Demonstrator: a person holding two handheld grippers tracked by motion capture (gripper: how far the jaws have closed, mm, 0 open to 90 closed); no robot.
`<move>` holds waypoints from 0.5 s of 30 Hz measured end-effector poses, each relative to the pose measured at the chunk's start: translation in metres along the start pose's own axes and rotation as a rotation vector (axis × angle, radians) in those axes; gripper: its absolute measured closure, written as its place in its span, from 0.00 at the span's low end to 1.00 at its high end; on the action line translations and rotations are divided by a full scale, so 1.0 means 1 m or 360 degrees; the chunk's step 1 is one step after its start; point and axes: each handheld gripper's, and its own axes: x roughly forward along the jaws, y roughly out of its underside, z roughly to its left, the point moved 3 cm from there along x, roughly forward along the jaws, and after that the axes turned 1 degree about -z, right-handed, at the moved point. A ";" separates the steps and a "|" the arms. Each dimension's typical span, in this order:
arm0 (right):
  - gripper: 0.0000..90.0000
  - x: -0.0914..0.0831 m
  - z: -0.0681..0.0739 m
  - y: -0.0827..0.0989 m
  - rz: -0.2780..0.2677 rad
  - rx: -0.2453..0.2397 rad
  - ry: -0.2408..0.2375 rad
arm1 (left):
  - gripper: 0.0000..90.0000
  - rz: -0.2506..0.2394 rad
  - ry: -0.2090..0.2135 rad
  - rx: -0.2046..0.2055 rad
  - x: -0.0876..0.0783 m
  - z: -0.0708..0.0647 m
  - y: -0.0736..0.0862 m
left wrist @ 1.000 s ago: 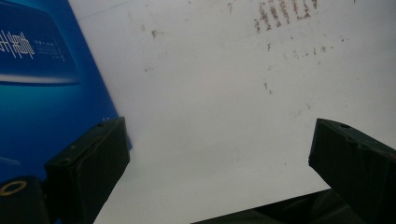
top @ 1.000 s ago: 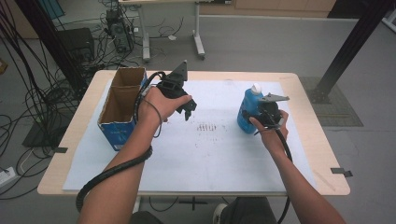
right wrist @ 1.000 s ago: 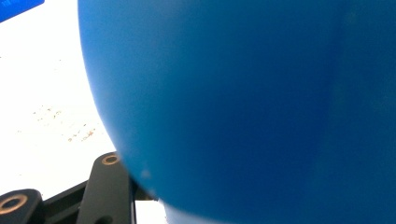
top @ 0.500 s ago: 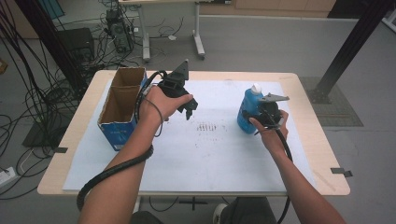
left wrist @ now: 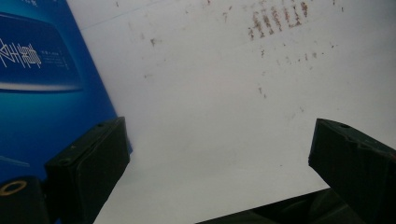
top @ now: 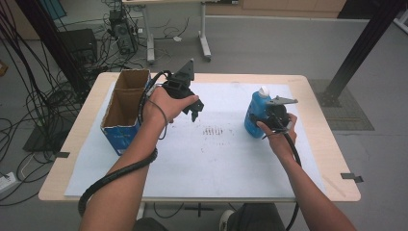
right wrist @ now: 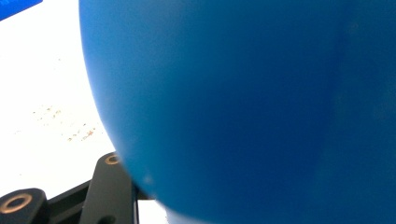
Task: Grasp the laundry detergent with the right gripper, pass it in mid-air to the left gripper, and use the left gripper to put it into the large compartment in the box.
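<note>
Blue bottle (top: 252,113) clamped in right tool (top: 269,115); left tool (top: 192,107) wide open

It looked like a lab: tangled black cables (top: 33,96) across a grey floor (top: 269,43), a computer tower (top: 118,38), bare desk (top: 312,101)

box (top: 126,111) left, bottle (top: 253,114) right

The left gripper (top: 194,109) is held left of centre in the high view with its jaws spread wide, while the right gripper (top: 263,117), right of centre, is clamped shut.
</note>
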 end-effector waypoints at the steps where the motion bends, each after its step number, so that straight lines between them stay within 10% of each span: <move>1: 0.49 0.000 0.000 0.000 0.0000 0.0000 0.0000 | 0.06 0.0000 0.0001 0.0002 -0.001 0.000 0.000; 15: 0.49 0.000 -0.003 -0.004 0.0054 0.0020 -0.0038 | 0.06 -0.0068 0.0058 0.0062 -0.016 0.005 0.003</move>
